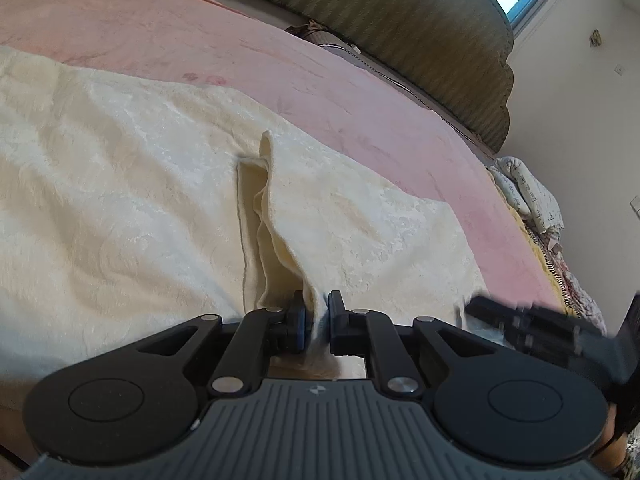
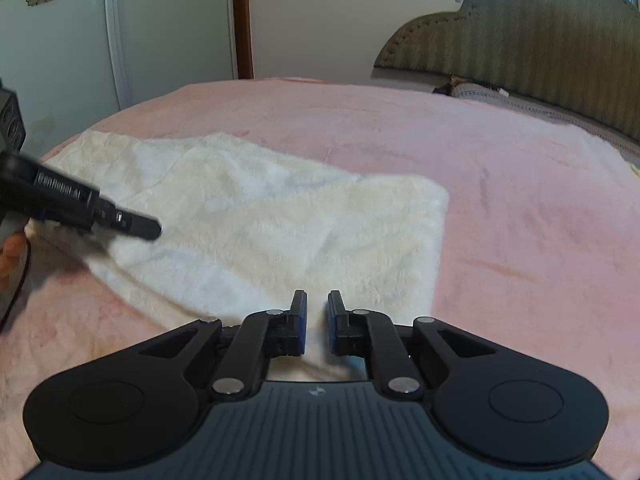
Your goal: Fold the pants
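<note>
I saw the cream fleece pants (image 1: 132, 184) lying spread on the pink blanket (image 1: 168, 44) of the bed, and both of my claws were at their near edge.

On the left wrist view, the left claw (image 1: 317, 320) was pressed together on a raised fold of the pants — the cloth went up between the two blue pads (image 1: 301, 322) and stood as a small ridge in front of them. The rest of the garment lay wide and wrinkled to the left and to the right of this ridge. At the right side of the same view, blurred, the right claw (image 1: 486, 307) reached to the edge of the cloth.

On the right wrist view, the right claw (image 2: 317, 320) had its fingers close to each other with a narrow strip of the pants (image 2: 256, 220) between them. The gap was small, but I could not tell if the pads really pinched the cloth or only stood beside it. The left claw (image 2: 154, 229) came in from the left — dark and blurred — and lay over the pants.

Behind the bed stood an olive padded headboard (image 2: 540, 32), and a striped pillow (image 2: 476, 94) was just under it.
</note>
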